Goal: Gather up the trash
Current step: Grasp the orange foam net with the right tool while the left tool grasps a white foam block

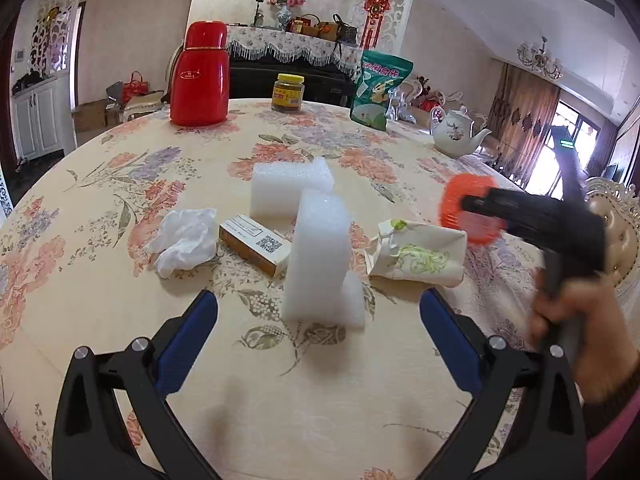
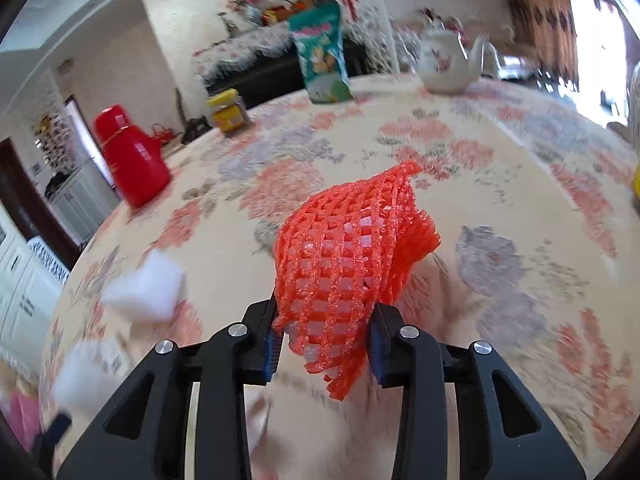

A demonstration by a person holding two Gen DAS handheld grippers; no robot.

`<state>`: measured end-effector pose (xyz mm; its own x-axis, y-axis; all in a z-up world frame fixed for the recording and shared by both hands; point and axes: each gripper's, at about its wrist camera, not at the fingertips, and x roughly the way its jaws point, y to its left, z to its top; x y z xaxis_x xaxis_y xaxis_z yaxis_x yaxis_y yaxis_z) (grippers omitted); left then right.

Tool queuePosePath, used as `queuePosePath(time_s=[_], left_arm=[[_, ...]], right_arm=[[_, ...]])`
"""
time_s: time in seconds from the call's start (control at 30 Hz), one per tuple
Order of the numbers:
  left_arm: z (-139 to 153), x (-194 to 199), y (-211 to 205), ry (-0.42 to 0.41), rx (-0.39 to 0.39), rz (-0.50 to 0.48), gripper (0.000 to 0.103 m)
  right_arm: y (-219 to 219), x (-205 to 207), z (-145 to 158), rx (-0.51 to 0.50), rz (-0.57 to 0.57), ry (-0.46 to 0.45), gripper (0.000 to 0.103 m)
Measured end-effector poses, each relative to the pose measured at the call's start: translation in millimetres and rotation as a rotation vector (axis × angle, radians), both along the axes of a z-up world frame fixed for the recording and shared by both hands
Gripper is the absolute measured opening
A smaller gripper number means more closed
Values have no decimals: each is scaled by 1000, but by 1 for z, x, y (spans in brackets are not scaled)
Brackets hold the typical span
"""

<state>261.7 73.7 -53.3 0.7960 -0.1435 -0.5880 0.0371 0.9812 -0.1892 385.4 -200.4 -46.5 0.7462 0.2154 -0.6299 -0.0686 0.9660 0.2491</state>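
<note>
On the floral tablecloth trash is spread — a crumpled tissue, a small carton, two white foam blocks and a paper wrapper. Above it, an orange foam net is clamped by the right gripper; the left gripper is held wide open — nothing gripped.

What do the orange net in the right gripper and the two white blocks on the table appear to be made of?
The orange net looks like soft foam mesh, the fruit-sleeve kind: puffy, slightly glittery strands, squashed where the right gripper pinches it. The white blocks look like packing foam: matte, finely speckled surfaces with softly rounded edges. Neither can be confirmed by look alone.
</note>
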Motion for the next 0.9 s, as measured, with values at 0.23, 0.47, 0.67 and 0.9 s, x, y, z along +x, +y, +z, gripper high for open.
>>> queuePosePath(time_s=[0.23, 0.47, 0.67, 0.9], left_arm=[[1, 0, -5, 1, 28, -1, 98], [-1, 2, -6, 14, 30, -4, 98], [-4, 4, 3, 37, 3, 38, 98], [-6, 6, 8, 46, -25, 76, 97]], right_arm=[[5, -96, 16, -35, 95, -69, 34], [5, -138, 10, -19, 66, -143, 34], [3, -133, -1, -24, 69, -139, 34], [3, -139, 7, -49, 64, -186, 34]])
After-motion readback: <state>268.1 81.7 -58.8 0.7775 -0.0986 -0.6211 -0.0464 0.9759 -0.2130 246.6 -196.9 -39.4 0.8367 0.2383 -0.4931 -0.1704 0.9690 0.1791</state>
